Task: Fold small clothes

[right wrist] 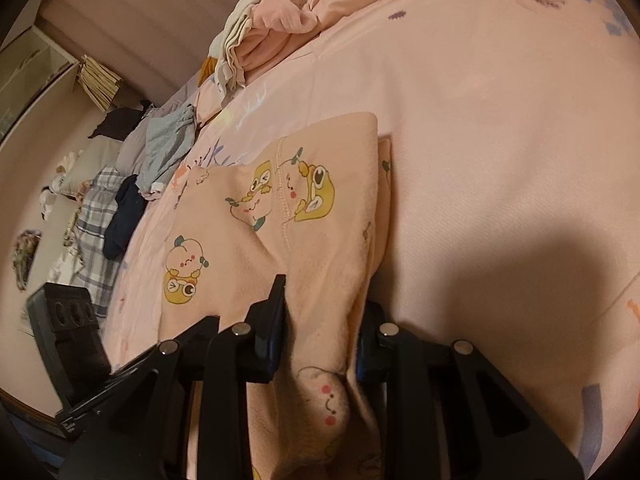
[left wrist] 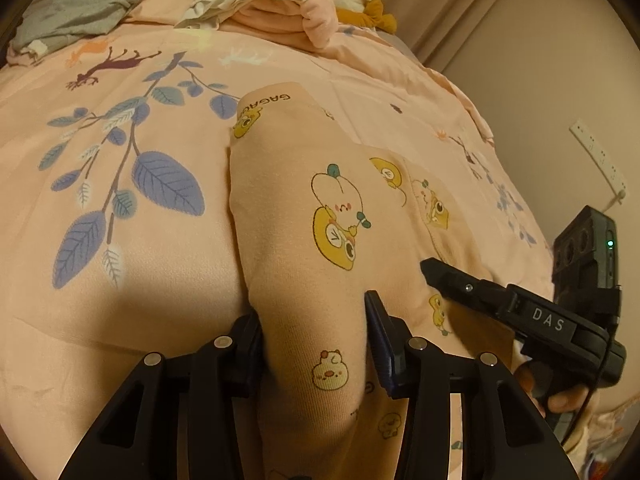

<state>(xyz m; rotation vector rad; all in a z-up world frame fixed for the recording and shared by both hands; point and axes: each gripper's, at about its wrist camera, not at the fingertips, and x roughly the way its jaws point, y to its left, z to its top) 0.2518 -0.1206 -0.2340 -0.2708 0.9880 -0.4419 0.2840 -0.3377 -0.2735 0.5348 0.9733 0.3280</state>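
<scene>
- The left gripper (left wrist: 314, 322) is partly closed, its two black fingers (left wrist: 250, 344) pinching a raised fold of the small pink garment (left wrist: 304, 208); the cloth fills the gap between the pads and bulges up towards the camera.
- The right gripper (right wrist: 322, 320) stands narrower, clamped on another bunched fold of the same garment (right wrist: 280, 216); its left finger (right wrist: 272, 320) presses the cloth from one side and the other finger sits half hidden under the fabric's edge.
- The garment, printed with yellow frogs and peach faces, lies on the bed (left wrist: 120, 280), spread over a pink cover with blue leaves; its near end is lifted into both grippers and its far end rests flat on the cover.
- In the left wrist view the right gripper (left wrist: 430, 270) shows at the right side, touching the garment near its edge, with a hand (left wrist: 564, 398) on its handle.
- A pile of folded clothes (left wrist: 280, 4) lies at the far end of the bed, well apart from the garment; a grey piece (left wrist: 76, 12) lies beside it.
</scene>
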